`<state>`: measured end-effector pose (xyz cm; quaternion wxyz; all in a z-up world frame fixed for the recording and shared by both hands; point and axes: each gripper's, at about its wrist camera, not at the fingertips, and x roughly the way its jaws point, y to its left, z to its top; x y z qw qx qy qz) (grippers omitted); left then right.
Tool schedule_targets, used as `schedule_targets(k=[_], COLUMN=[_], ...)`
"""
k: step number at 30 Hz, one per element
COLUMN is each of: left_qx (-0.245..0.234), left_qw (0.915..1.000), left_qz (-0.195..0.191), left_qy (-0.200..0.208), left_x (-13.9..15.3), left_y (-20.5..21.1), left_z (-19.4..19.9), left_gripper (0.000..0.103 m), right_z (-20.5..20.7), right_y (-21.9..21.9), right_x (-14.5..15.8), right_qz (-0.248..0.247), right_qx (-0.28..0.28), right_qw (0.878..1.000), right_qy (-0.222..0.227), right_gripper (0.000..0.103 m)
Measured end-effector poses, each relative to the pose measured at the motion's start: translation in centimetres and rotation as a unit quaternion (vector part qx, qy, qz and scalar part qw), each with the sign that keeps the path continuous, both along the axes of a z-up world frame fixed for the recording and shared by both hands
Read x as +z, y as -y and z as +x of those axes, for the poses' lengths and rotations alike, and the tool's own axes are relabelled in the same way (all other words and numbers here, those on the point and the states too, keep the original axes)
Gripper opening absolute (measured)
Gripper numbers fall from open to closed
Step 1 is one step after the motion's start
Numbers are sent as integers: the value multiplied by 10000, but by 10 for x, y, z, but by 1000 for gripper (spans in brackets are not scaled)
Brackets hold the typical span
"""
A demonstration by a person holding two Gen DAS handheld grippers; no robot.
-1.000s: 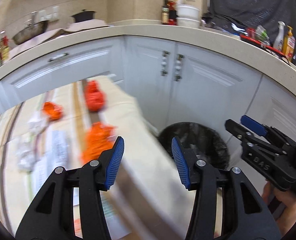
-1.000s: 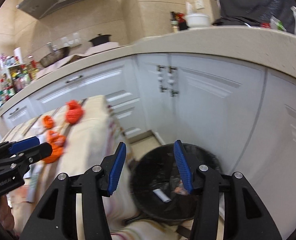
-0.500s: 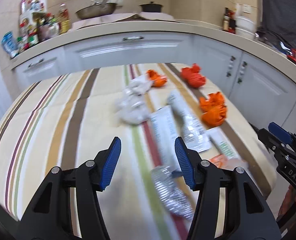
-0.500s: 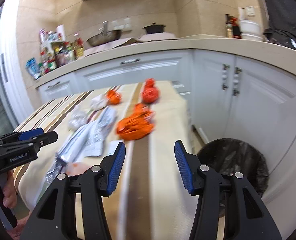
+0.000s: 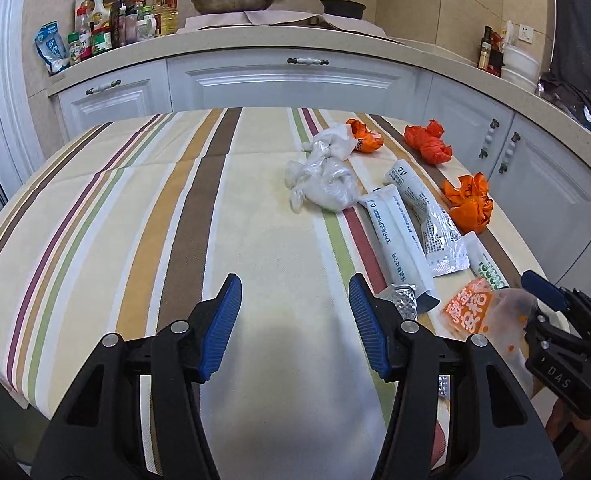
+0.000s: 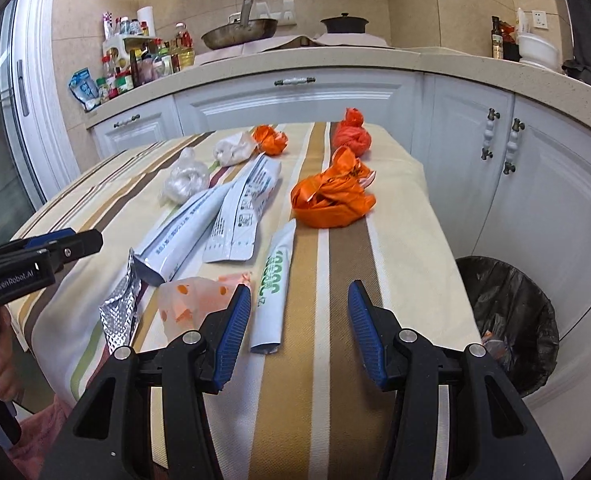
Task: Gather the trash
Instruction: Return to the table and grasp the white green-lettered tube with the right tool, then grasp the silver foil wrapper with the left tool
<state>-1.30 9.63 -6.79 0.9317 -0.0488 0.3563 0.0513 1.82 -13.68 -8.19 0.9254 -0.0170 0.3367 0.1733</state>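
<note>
Both grippers, left (image 5: 295, 320) and right (image 6: 299, 328), hung half open and empty over the table (image 5: 135, 200). Left jaws had just been opening, nothing between them. Wrappers (image 6: 273, 292) lay just ahead; bin (image 6: 511, 320) stood right of the table. Best approach: straddle one wrapper, pinch flat.

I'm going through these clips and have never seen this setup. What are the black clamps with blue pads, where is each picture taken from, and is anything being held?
No robot here: a person holds a hand-held gripper in each hand, each carrying a forward-looking camera. One picture looks along the left gripper, the other along the right gripper. Both are open and hold nothing. On the striped tablecloth lies trash: orange bags, clear plastic bags, white pouches and a foil wrapper. A black-lined trash bin stands on the floor beside the table.
</note>
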Motion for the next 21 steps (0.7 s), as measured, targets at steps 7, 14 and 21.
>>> schedule_targets(k=[7, 14, 21], left_qx=[-62, -173, -309], left_qw=[10000, 9998, 9995], left_qz=[-54, -44, -37], left_qy=[-38, -52, -68], left_x=[-3, -3, -3], left_y=[3, 13, 29], left_z=[0, -1, -3], left_gripper=[54, 55, 56], right_z=[2, 1, -2], right_y=[-6, -7, 1], right_x=[-4, -5, -4], right_qz=[-39, -6, 27], right_qx=[80, 177, 141], right_qw=[10000, 9998, 9999], right_qy=[-45, 7, 65], right_gripper=[38, 19, 17])
